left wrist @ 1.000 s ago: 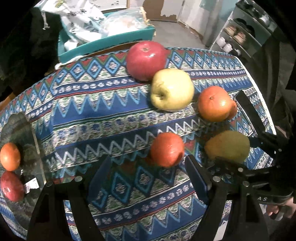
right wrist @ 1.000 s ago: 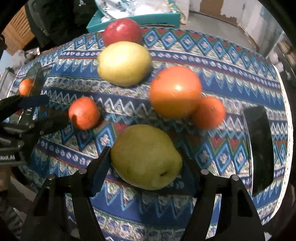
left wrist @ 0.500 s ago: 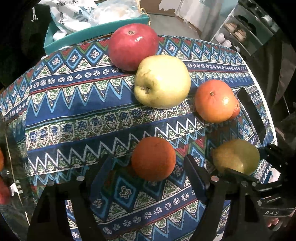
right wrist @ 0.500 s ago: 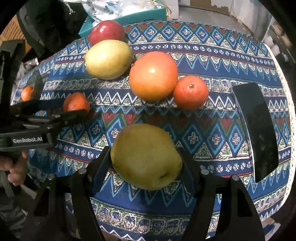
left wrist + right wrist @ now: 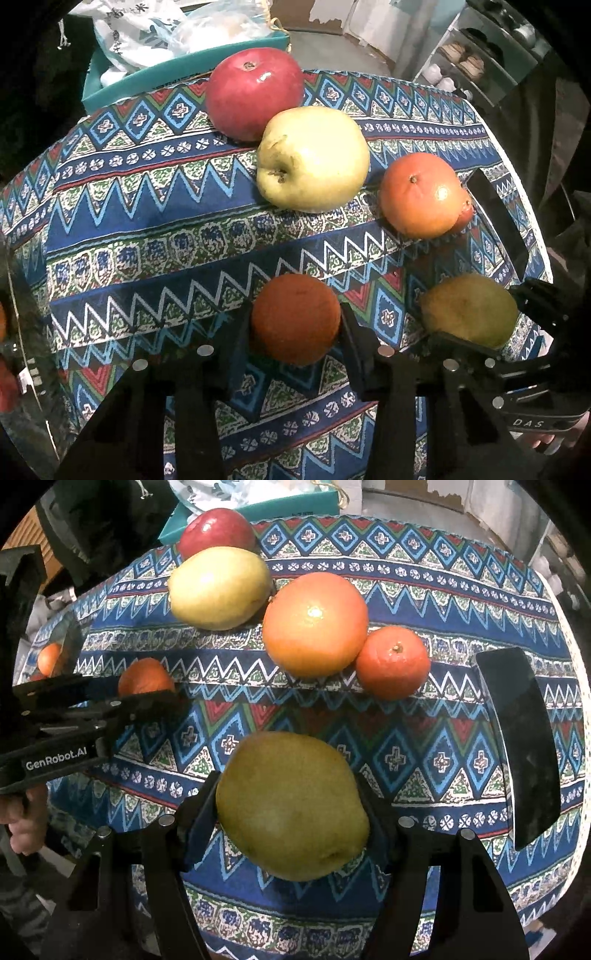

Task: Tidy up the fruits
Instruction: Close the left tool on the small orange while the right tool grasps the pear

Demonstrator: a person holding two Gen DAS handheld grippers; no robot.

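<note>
Patterned blue cloth covers your bench [image 5: 155, 206], with a teal box [image 5: 122, 83] beyond its far edge. Your left gripper [image 5: 295, 328] has just clamped its pads on the small tangerine [image 5: 295, 317] at 6 o'clock. Your right gripper [image 5: 291, 808] has been closing and grips the green pear [image 5: 291, 805] (also low, at 6 o'clock). Up toward 12 sit a red apple [image 5: 255, 92] and a yellow apple [image 5: 314, 158] just beside it, then a large orange [image 5: 314, 624] with a second tangerine [image 5: 393, 662] against it at 2 o'clock.

Glossy red apple [image 5: 255, 92], seemingly woven tablecloth [image 5: 147, 206]
</note>
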